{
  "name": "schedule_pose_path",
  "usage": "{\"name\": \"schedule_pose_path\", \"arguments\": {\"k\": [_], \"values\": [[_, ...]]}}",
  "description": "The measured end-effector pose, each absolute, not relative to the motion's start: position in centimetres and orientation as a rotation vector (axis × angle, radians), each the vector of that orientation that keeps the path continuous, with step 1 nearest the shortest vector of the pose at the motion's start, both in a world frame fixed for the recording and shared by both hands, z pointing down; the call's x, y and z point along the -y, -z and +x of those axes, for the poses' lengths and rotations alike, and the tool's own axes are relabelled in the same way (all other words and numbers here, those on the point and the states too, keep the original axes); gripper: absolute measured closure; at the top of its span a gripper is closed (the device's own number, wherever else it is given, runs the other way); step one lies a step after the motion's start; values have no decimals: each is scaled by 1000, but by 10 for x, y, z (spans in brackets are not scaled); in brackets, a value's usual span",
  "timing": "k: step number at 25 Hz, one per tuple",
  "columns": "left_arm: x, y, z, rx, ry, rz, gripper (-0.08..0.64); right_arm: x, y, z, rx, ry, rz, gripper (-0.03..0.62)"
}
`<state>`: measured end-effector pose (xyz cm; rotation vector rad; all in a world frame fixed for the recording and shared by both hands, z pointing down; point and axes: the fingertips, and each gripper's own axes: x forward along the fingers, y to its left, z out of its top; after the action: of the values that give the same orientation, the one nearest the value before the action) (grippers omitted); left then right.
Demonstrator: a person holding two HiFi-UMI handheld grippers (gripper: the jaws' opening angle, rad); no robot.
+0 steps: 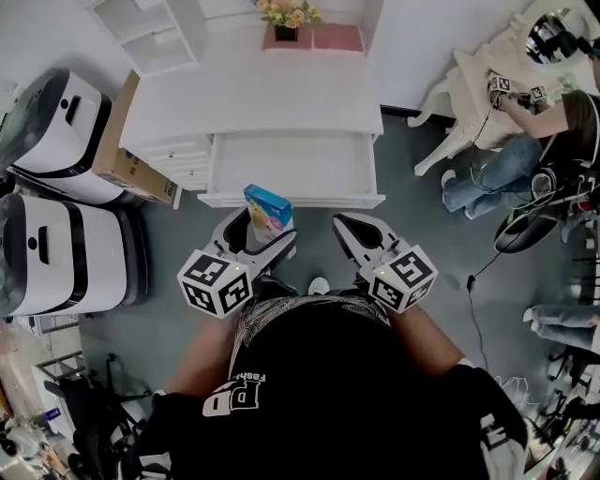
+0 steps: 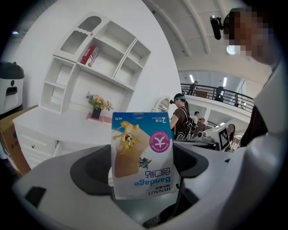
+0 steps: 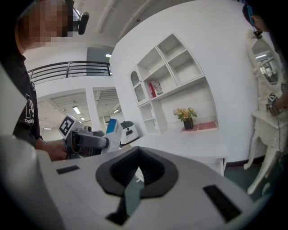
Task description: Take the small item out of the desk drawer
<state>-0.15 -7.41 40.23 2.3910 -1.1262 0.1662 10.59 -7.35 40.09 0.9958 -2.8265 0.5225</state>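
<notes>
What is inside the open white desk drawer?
Only bare white bottom shows in the open white drawer; the blue bandage box in the left gripper covers part of its front edge.

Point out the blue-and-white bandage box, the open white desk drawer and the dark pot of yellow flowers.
Blue-and-white bandage box point(image 2: 141, 152): left gripper view, its printed front face.
Open white desk drawer point(image 1: 291, 161): head view, its bare floor.
Dark pot of yellow flowers point(image 1: 286, 13): head view, the blooms.

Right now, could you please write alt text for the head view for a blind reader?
The left gripper holds a small blue bandage box in front of the open white desk drawer; the right gripper sits beside it, shut and empty.
</notes>
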Motion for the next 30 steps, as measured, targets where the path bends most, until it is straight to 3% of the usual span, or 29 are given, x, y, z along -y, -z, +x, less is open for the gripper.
{"name": "schedule_pose_path", "arguments": {"k": [30], "values": [[90, -396, -58, 941, -221, 2494, 141, 84, -393, 45, 2725, -497, 1217, 584]]}}
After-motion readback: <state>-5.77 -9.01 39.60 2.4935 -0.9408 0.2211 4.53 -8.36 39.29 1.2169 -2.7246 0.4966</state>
